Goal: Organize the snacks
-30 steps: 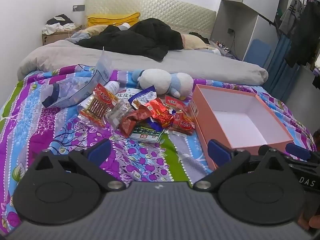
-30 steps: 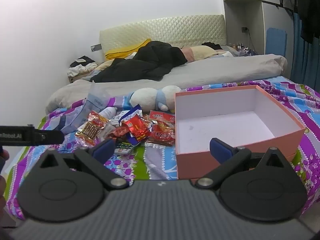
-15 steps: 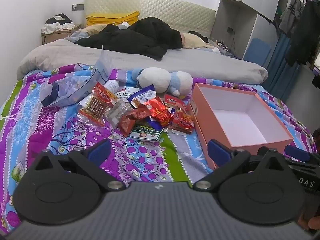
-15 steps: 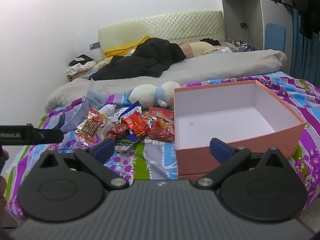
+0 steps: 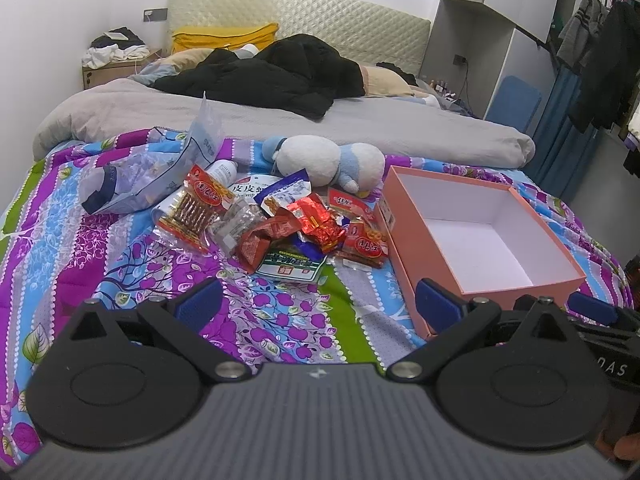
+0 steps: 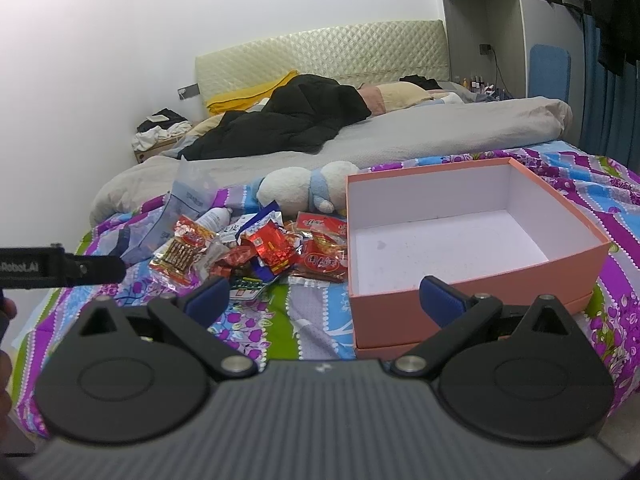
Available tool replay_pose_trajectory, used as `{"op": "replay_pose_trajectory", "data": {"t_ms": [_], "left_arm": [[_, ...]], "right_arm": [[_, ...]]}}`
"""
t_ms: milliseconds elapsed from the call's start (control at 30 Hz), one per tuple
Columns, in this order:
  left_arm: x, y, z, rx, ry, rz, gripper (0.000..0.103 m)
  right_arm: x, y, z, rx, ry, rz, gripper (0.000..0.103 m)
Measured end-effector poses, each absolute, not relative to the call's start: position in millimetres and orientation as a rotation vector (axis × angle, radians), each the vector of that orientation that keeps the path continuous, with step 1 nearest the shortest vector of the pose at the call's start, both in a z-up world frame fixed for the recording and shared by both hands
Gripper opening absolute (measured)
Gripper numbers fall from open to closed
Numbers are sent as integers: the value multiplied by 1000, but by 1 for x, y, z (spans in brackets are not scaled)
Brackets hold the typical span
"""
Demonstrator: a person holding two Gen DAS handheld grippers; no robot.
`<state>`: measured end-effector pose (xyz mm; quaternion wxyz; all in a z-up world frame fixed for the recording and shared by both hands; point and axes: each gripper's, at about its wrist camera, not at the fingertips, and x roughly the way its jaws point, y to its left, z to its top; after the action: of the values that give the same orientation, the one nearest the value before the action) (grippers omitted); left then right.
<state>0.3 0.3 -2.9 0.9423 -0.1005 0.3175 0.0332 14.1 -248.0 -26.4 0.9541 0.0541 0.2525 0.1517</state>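
1. The bed's patterned purple quilt (image 5: 72, 248) spreads beneath both my grippers, with a grey duvet (image 5: 400, 136) and a black coat (image 5: 280, 76) lying at the far end.
2. The pink box (image 5: 404, 240) sits open on the quilt to the right, its white inside bare.
3. A white and blue plush toy (image 5: 320, 160) lies just beyond the snacks, near the box's far left corner.
4. The snack pile (image 5: 280, 220) lies just left of the box, the nearest red packets touching its wall.
5. My left gripper (image 5: 318, 306) hangs spread wide above the near quilt, pinching nothing.
6. My right gripper (image 6: 324, 300) is likewise spread wide and holds nothing, its right finger in front of the box's near wall.
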Motion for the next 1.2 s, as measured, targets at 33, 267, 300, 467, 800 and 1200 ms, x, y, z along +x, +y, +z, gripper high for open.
{"op": "replay_pose_trajectory", "data": {"t_ms": [33,267,300,467,800,1200], "left_arm": [[0,0,-3,-205,648,68,103],[0,1,-3,-205,648,68,103],[-1,1,-2,-204,648,66,103],[-2,1,-1,-197,641,62,103],[-2,1,-3,-204,650,65,103],[-2,3,-6,-210,658,70,103]], "right_arm": [[14,-248,-26,110,512,308,103],[14,-248,-27,111,514,309,103],[14,-248,-27,110,514,309,103],[13,-247,-26,107,508,312,103],[14,-248,-28,115,521,314,103],[13,-246,-29,98,520,311,103]]}}
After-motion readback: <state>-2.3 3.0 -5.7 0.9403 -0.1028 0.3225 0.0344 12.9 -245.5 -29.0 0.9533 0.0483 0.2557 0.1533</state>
